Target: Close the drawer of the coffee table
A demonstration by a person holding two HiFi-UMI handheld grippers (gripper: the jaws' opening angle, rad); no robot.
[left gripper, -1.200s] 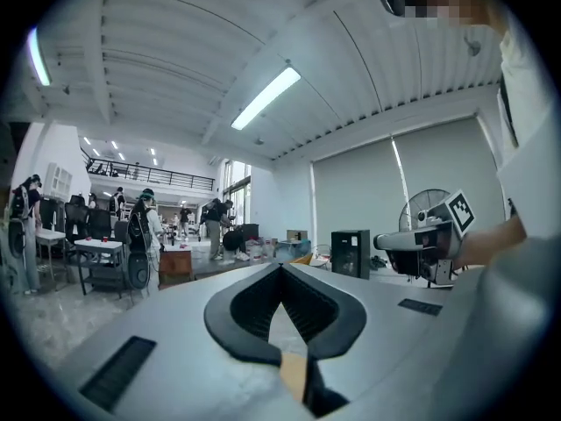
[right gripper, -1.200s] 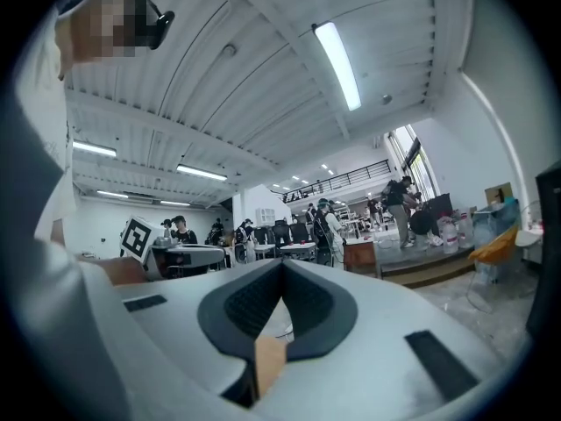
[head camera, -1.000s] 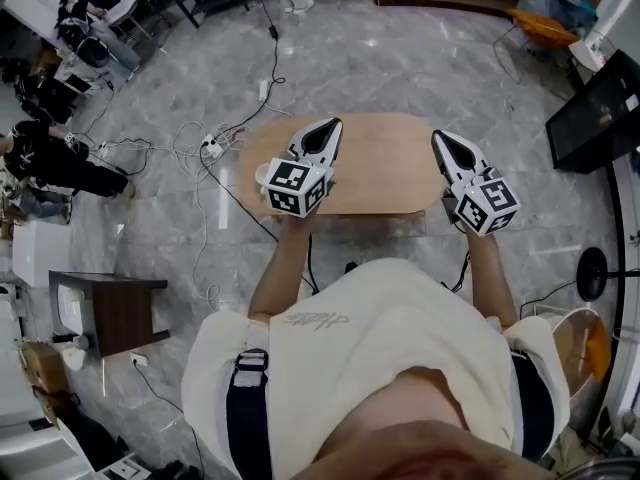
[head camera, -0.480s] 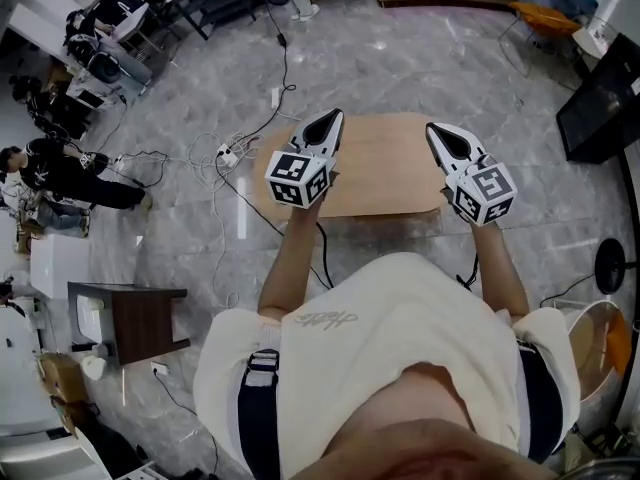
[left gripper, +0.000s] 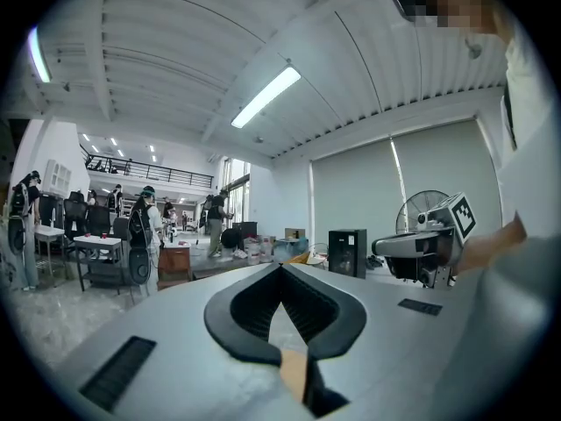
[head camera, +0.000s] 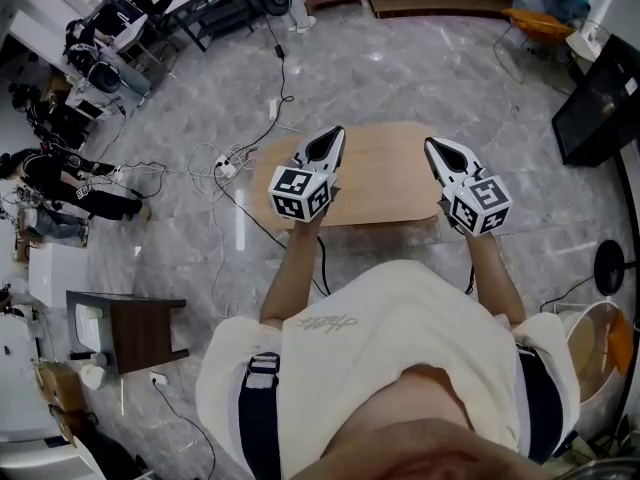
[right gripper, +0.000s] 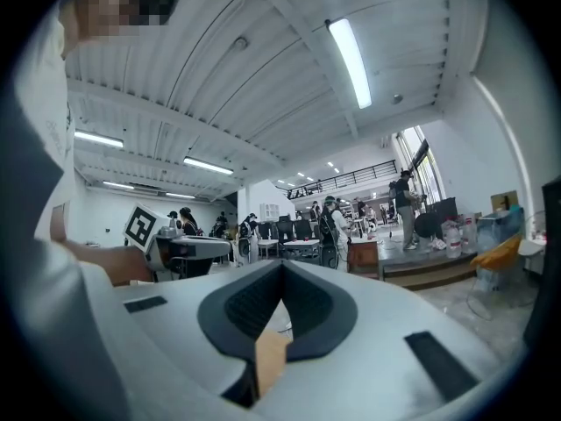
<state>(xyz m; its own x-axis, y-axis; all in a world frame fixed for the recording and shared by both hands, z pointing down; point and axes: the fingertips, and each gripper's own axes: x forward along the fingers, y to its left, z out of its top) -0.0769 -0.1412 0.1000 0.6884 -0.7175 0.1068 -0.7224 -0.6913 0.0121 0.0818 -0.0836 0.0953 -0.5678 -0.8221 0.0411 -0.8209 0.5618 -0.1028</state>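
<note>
The coffee table has an oval wooden top and stands on the marble floor in front of me in the head view. Along its near edge a thin greyish strip shows under the top; I cannot tell whether that is the drawer front. My left gripper hangs over the table's near left part, jaws shut and holding nothing. My right gripper hangs over the near right part, also shut and holding nothing. The left gripper view and the right gripper view look level across the room, not at the table.
Cables and a power strip lie on the floor left of the table. A dark side table stands at the near left. A black screen and a round stand base are at the right. People sit at desks at the far left.
The head view has shifted a little. Both grippers stay shut above the table's near edge. The greyish strip under that edge looks narrower than one second ago.
</note>
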